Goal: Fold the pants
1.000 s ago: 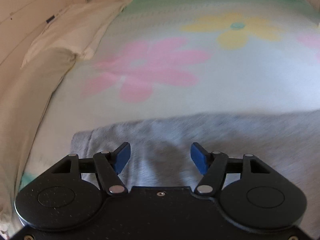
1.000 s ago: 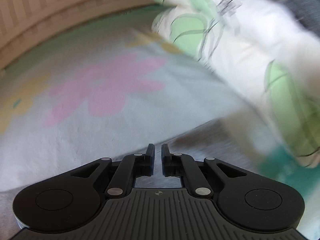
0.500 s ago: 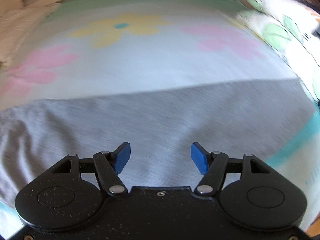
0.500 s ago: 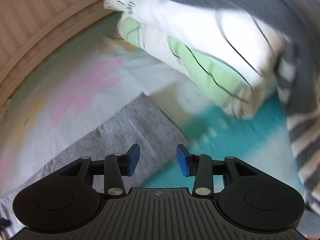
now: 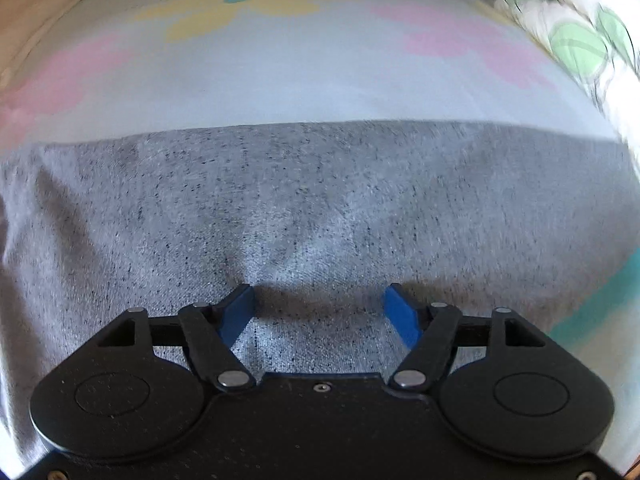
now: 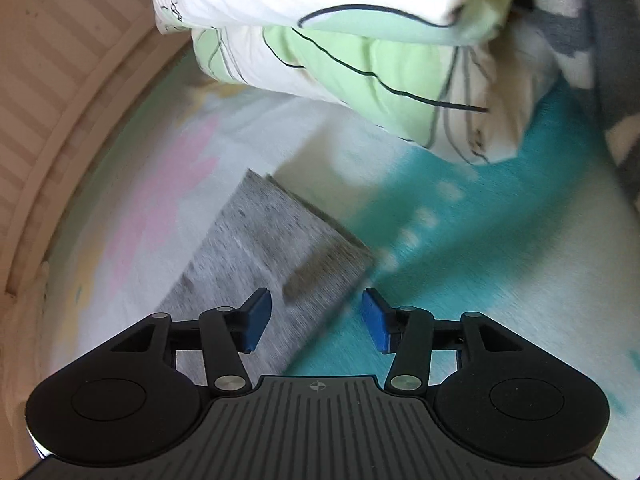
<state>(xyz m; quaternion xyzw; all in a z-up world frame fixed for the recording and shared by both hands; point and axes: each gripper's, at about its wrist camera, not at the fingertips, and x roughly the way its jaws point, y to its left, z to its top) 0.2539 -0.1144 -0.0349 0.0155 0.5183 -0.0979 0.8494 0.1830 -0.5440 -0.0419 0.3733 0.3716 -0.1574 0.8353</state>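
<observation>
Grey heathered pants (image 5: 320,208) lie flat across a flower-print bedsheet (image 5: 280,80), filling the width of the left wrist view. My left gripper (image 5: 318,300) hangs open just over the cloth, with nothing between its blue pads. In the right wrist view one end of the pants (image 6: 272,232) shows as a squared, layered edge on the sheet. My right gripper (image 6: 316,304) is open above the near corner of that end, holding nothing.
A white and green pillow (image 6: 360,60) lies beyond the end of the pants, also at the right edge in the left wrist view (image 5: 580,40). A striped beige headboard or wall (image 6: 60,100) runs along the left. Teal print (image 6: 480,220) covers the sheet to the right.
My left gripper slid right along the pants and sank closer to the cloth, staying open. My right gripper went from shut to open and swung toward the end of the pants near the pillow.
</observation>
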